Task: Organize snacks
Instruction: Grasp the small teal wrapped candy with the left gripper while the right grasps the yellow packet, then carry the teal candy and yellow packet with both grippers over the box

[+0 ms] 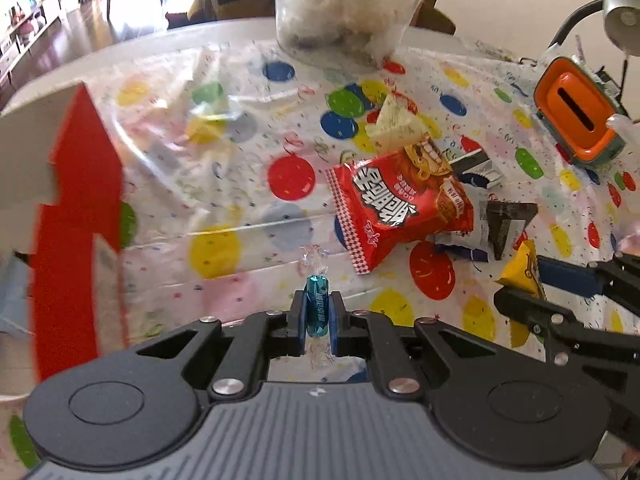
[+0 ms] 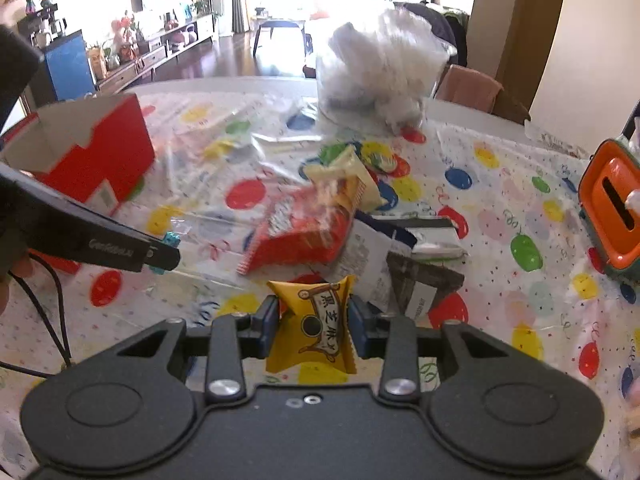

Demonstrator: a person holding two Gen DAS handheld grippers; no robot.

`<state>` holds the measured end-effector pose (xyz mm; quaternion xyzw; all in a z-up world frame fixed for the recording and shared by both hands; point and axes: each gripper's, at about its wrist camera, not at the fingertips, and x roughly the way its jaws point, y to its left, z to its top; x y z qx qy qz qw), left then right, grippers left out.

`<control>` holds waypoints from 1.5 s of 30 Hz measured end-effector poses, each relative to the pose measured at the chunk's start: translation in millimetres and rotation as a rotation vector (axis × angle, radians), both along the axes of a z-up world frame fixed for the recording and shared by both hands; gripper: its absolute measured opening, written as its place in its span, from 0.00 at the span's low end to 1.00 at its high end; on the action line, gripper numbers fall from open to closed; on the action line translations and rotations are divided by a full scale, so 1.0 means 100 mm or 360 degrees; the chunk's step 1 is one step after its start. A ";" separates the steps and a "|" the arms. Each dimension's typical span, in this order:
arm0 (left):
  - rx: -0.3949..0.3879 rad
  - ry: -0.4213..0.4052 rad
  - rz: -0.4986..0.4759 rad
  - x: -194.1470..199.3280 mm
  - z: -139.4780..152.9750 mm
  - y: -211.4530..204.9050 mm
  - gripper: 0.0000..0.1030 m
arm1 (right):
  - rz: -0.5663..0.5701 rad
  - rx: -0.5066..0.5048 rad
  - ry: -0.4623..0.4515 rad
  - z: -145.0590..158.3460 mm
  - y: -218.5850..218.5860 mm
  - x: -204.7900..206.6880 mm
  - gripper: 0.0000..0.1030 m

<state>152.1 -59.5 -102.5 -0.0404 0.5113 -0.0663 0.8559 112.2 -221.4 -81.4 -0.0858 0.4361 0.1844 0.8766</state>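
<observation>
Balloon-print counter [image 1: 248, 184] is carrying loose snacks; left claw [image 1: 317, 312] is pinching a teal candy [image 1: 316, 308], right claw [image 2: 312, 326] is clamping a yellow packet [image 2: 314, 328]. Next, probably carrying both toward the red box [image 2: 100, 152] at ten o'clock.

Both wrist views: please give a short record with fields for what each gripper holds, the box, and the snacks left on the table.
left gripper: shut on teal candy
right gripper: shut on yellow packet
red box: open top, on the left side of the table
left on tablecloth: red snack bag, pale packet, dark packets
</observation>
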 end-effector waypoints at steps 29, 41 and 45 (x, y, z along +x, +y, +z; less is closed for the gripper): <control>0.0011 -0.0294 0.0205 -0.73 0.97 1.68 0.11 | 0.0253 0.0154 -0.0233 0.82 1.65 -0.21 0.35; 0.0128 -0.0238 0.0368 -0.60 0.86 2.55 0.11 | 0.0390 0.0145 -0.0152 0.61 2.40 0.07 0.35; 0.0125 -0.0186 0.0403 -0.51 0.78 2.81 0.11 | 0.0430 0.0127 -0.0082 0.49 2.63 0.18 0.35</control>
